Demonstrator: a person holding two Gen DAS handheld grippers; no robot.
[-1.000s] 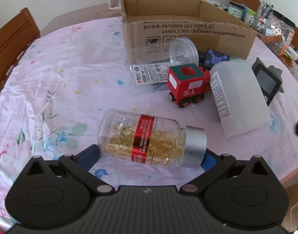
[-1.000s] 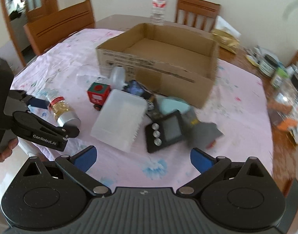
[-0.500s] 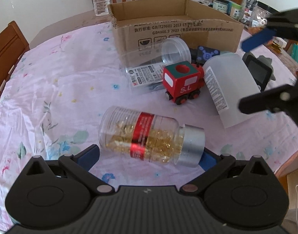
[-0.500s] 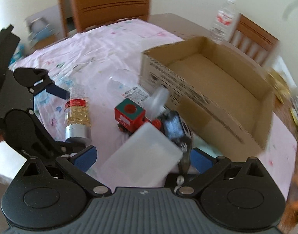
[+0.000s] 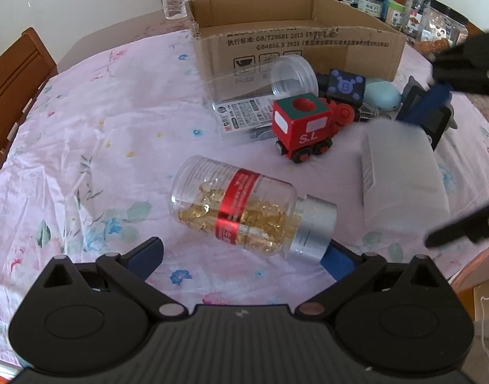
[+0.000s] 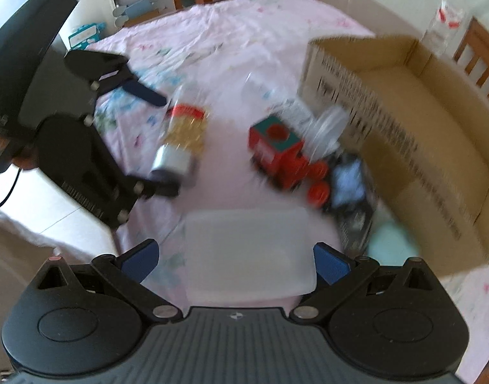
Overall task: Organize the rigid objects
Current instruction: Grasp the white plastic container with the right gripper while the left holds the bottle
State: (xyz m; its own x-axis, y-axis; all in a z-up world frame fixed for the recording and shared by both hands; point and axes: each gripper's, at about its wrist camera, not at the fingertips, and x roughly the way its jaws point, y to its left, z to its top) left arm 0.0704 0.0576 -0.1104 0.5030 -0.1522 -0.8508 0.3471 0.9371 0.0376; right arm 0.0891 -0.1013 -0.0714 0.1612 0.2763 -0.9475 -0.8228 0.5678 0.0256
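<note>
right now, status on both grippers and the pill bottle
Left gripper open, astride pill bottle, lying on its side. Right gripper open over white container. Box empty; red train between.

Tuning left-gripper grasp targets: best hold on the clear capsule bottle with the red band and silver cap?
Grip the clear capsule bottle across its round body at the red band, coming from above. It lies on its side on the pink floral tablecloth, silver cap pointing right, just ahead of the open left gripper.

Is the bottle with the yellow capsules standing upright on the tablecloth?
No, the capsule bottle lies on its side on the tablecloth, its silver cap pointing toward the left claw.
</note>
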